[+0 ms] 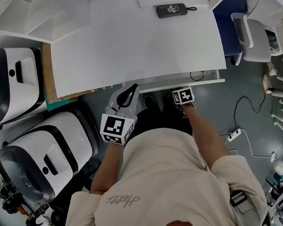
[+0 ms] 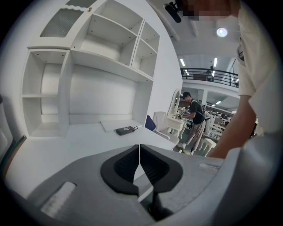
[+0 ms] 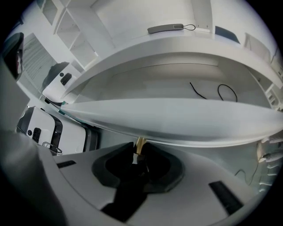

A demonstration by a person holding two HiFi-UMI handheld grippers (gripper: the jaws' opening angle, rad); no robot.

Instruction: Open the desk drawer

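Note:
The white desk [image 1: 135, 41] fills the top of the head view. Its drawer [image 1: 198, 83] stands a little way out from the desk's front edge. In the right gripper view the drawer's white front [image 3: 185, 126] runs across the picture, with the drawer's inside [image 3: 168, 81] showing behind it. A small brass knob [image 3: 140, 143] hangs from that front, and my right gripper [image 3: 139, 151] is shut on it. From above, the right gripper [image 1: 182, 92] sits at the drawer's edge. My left gripper [image 1: 128, 92] [image 2: 139, 152] hangs shut and empty beside the drawer's left end.
A dark flat device with a cord [image 1: 171, 10] [image 2: 126, 130] lies at the desk's back. Two white machines [image 1: 42, 158] [image 1: 11, 82] stand at the left. A white chair [image 1: 257, 31] is at the right, a power strip [image 1: 233, 134] on the floor. A person [image 2: 194, 119] stands far off.

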